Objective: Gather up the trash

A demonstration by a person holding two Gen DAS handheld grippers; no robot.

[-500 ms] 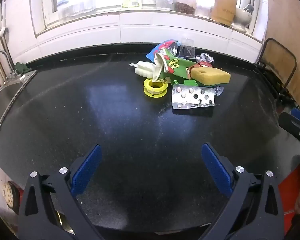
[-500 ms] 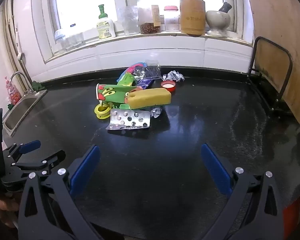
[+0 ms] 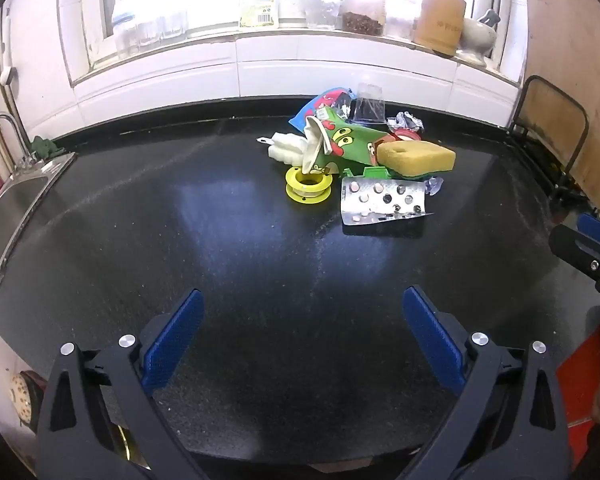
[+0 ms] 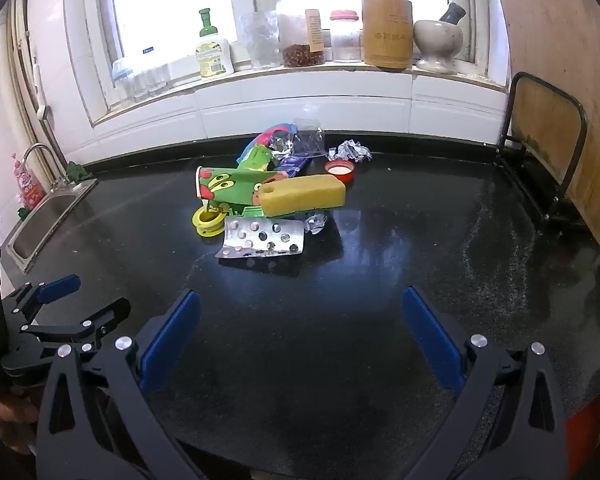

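A pile of trash lies on the black counter (image 3: 220, 260): a silver blister pack (image 3: 382, 202) (image 4: 262, 238), a yellow spool (image 3: 309, 184) (image 4: 208, 220), a green paper cup (image 3: 348, 146) (image 4: 232, 188), a yellow sponge (image 3: 416, 156) (image 4: 304, 196), a red lid (image 4: 340, 168), crumpled foil (image 4: 350, 150) and wrappers (image 4: 296, 144). My left gripper (image 3: 302, 340) is open and empty, well short of the pile. My right gripper (image 4: 300, 338) is open and empty, also short of it. The left gripper also shows in the right wrist view (image 4: 72, 304).
A steel sink (image 3: 8, 208) (image 4: 40, 220) is set in the counter at the left. Jars, a bottle (image 4: 212, 52) and a utensil holder (image 4: 386, 32) stand on the windowsill. A wooden board in a black rack (image 4: 552, 136) stands at the right. A red thing (image 3: 580, 380) shows below the counter edge.
Both views have tilted up slightly, so the pile sits a little lower in the frames. Both grippers stay open and nothing on the counter has moved.
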